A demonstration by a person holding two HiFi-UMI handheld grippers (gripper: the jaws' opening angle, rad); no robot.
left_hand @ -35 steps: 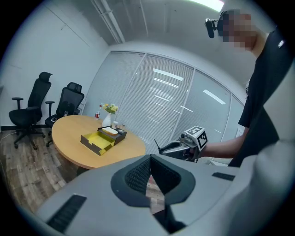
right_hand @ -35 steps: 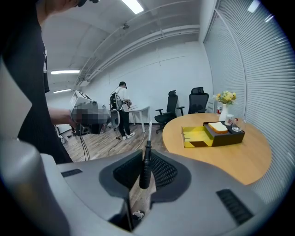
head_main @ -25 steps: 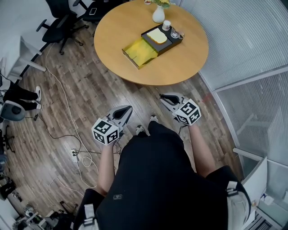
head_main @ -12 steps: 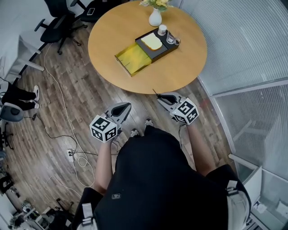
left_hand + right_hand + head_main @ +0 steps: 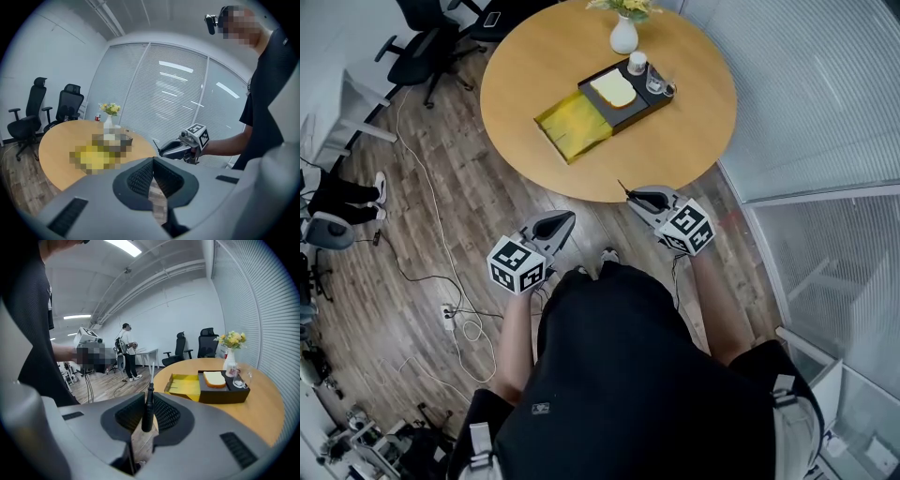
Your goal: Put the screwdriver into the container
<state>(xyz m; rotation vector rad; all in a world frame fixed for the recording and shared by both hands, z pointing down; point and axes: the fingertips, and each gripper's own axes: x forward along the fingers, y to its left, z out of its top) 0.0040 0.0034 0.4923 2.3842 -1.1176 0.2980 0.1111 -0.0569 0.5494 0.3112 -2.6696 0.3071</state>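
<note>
My right gripper (image 5: 632, 196) is shut on a thin screwdriver (image 5: 148, 405). Its black handle sits between the pads and its metal shaft (image 5: 151, 372) points up and forward past the tips. This gripper hovers just off the near edge of the round wooden table (image 5: 694, 131). The container is an open yellow box (image 5: 572, 127) that adjoins a black tray (image 5: 617, 111) in the middle of the table; in the right gripper view the yellow box (image 5: 185, 383) lies ahead to the right. My left gripper (image 5: 569, 217) is shut and empty, over the floor short of the table.
On the black tray lie a pale slab (image 5: 615, 89), a cup (image 5: 637, 63) and a glass (image 5: 655, 82). A white vase with flowers (image 5: 623, 36) stands behind. Office chairs (image 5: 422, 47) and floor cables (image 5: 441, 272) are at left, a blinds-covered glass wall (image 5: 825, 112) at right. A person (image 5: 126, 352) stands far off.
Both grippers have come closer to the table's near edge, and the right one now reaches it. The screwdriver stays gripped in the right gripper.
</note>
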